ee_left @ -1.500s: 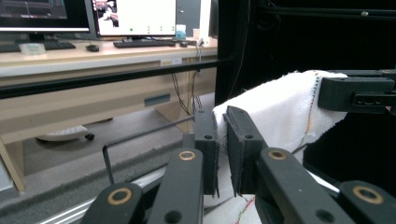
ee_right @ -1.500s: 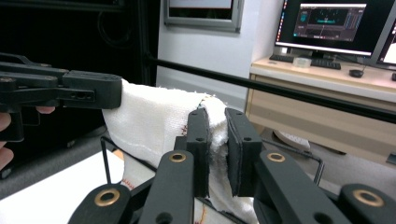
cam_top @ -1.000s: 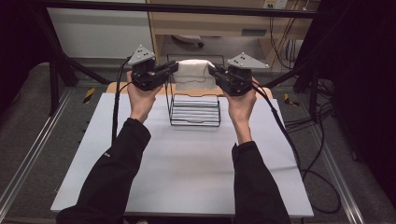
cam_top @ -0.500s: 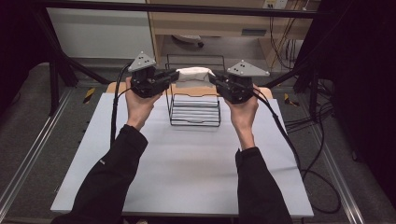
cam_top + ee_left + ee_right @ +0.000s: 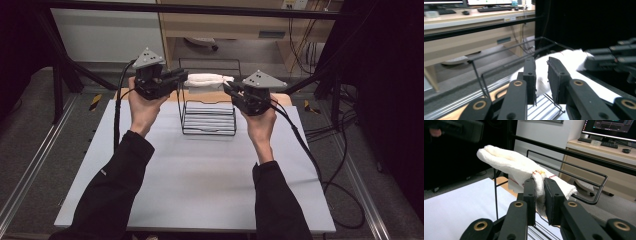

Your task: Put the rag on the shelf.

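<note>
From the high view, the towel [image 5: 207, 79] hangs stretched between the left gripper [image 5: 181, 77] and the right gripper [image 5: 229, 89], just above the back rail of the wire rack [image 5: 208, 116] on the white surface [image 5: 200, 170].

Over to the left gripper view: its fingers [image 5: 529, 75] have just been easing apart, now standing narrow with a fold of cloth between them, seemingly loose rather than pinched.

And the right gripper view: fingers [image 5: 552, 197] clamped tight on the towel's end, with the rack's top rail [image 5: 574, 170] close behind.

Best play, I'd say: keep the cloth taut and level, and lower both ends evenly over the rail. Mind those thin wires beside each hand; there is plenty of open surface in front for backing out.
</note>
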Demonstrator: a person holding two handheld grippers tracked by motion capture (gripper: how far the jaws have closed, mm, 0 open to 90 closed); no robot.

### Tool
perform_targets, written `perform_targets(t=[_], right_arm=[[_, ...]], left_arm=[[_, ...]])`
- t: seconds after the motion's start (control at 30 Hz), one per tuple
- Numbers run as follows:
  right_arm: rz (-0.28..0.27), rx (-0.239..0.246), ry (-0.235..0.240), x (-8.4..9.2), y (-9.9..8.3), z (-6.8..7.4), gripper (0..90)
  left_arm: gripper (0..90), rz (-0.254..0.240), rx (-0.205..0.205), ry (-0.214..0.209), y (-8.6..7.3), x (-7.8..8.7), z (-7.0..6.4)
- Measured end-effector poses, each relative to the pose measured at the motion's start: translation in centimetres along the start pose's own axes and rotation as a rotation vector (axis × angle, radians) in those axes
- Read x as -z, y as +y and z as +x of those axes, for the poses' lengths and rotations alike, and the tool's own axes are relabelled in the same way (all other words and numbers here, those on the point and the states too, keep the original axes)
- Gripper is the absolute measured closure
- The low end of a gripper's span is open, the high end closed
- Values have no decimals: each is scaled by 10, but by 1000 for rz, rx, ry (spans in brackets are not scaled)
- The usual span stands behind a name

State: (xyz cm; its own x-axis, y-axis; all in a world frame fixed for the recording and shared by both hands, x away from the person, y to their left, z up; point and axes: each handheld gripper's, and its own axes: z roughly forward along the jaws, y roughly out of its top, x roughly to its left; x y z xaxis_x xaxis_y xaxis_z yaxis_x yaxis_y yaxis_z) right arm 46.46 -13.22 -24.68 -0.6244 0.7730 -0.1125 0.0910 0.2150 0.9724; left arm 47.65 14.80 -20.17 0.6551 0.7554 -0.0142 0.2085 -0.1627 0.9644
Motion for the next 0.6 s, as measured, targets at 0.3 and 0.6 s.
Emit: perform_targets(t=[0.3, 0.6], right_arm=[[2, 3, 9, 0, -2, 0, 802], [14, 9, 23, 1, -6, 0, 778]], left_arm=[[890, 82, 68, -20, -2, -24, 8], [892, 118, 43, -63, -18, -26, 2]])
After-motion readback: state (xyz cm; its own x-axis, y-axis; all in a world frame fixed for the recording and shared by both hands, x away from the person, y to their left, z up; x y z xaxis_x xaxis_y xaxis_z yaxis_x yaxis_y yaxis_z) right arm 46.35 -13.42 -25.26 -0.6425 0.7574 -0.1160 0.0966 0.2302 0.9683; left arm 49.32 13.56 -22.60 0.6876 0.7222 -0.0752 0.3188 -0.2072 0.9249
